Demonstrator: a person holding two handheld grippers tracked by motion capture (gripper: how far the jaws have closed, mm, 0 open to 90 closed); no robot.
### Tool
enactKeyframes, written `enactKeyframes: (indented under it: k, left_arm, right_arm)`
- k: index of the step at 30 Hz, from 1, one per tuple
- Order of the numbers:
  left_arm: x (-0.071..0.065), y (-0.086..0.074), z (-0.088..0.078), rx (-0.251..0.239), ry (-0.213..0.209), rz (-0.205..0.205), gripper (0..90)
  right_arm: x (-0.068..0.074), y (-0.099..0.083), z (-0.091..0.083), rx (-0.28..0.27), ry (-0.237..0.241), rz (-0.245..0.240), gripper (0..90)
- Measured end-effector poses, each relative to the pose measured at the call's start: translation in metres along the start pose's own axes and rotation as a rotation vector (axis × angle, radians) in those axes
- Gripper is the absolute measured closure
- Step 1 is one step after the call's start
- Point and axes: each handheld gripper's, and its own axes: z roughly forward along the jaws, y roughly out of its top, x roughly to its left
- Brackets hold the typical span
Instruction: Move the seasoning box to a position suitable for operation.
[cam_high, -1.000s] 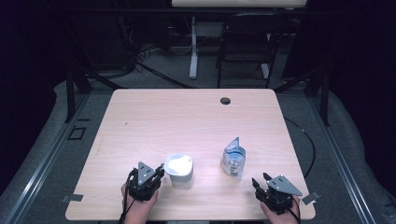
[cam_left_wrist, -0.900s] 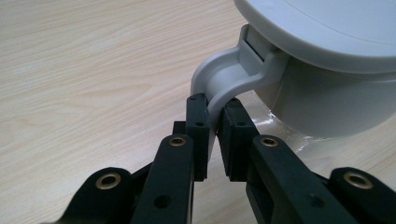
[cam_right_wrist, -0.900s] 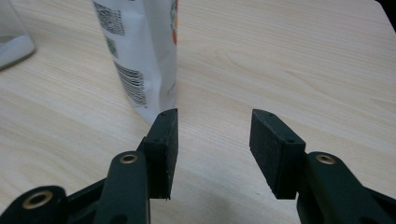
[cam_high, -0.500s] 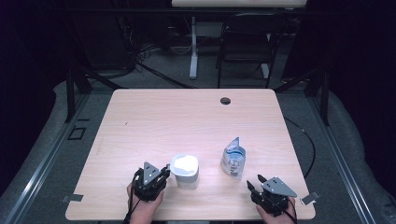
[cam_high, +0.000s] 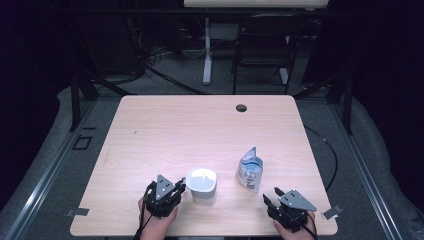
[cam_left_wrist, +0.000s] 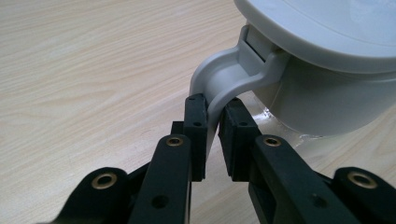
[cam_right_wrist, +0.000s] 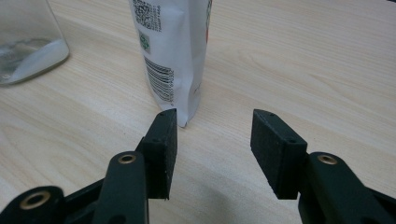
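The left claw (cam_left_wrist: 212, 133) pinches the curved handle (cam_left_wrist: 224, 81) of the grey lidded jug (cam_high: 202, 185), its 2 jaws having just eased a little wider while the handle sits between them. The jug stands on the tabletop (cam_high: 200, 130) directly right of that claw, handle pointing back at it, so any lift or pour belongs to the left hand. Right of the jug, near it but apart, stands an upright printed pouch (cam_high: 250, 171). The right claw (cam_right_wrist: 214, 151) is spread and empty, the pouch's bottom corner just ahead of its left jaw.
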Motion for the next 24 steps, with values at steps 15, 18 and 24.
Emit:
enactKeyframes:
  k: [15, 18, 24]
  left_arm:
    - [0.010, 0.001, -0.017, -0.019, -0.097, -0.005, 72.6]
    - [0.013, 0.004, -0.023, -0.031, -0.116, -0.009, 72.6]
    - [0.024, 0.012, -0.031, -0.055, -0.167, -0.019, 70.1]
  right_arm:
    - [0.001, 0.000, -0.001, -0.003, 0.009, 0.005, 49.7]
    - [0.001, 0.001, -0.001, -0.002, 0.014, 0.005, 49.6]
    - [0.002, 0.002, -0.003, -0.018, 0.019, 0.008, 49.7]
